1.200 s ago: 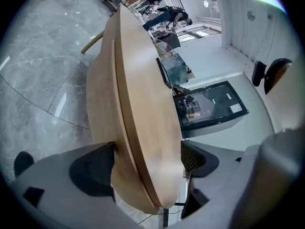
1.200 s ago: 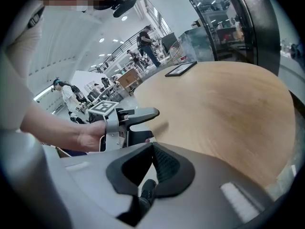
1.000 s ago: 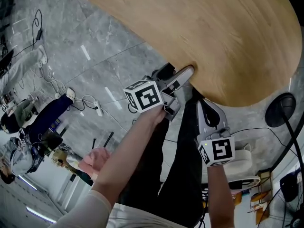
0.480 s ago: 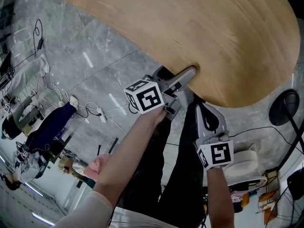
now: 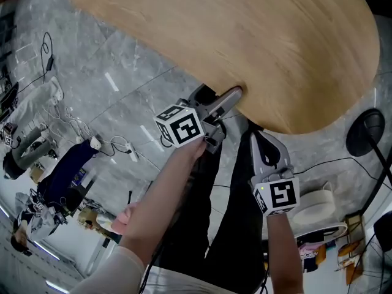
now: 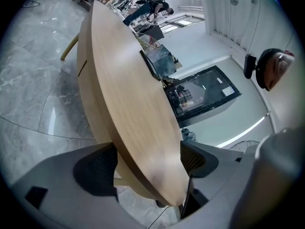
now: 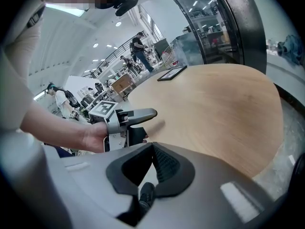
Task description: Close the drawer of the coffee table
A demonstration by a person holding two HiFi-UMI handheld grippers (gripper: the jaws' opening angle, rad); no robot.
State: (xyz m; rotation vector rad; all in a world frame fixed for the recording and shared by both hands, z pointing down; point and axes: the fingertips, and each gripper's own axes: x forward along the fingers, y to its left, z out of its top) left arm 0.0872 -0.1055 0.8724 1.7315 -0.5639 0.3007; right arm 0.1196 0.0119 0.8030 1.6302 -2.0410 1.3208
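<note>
The left gripper point(image 5: 228, 98) is pushed up against the near rim of the oval coffee table point(image 5: 263, 35). Its jaws are spread, one lying over the top face and the other reaching beneath, so the wooden edge sits between the pads. That straddle looks chosen to let the lower jaw get at whatever hangs under the top while the upper one rides along the surface as a guide. From above, the drawer is hidden directly below this gripper's upper jaw. In the left gripper view a pale wood panel point(image 6: 88, 97) runs under the top just beyond the lower jaw, and it may be the drawer front, though the angle is too oblique to be sure. The right gripper point(image 5: 263, 143) hangs back beside the left one, clear of the rim, its jaws pressed together on nothing and apparently idle.
</note>
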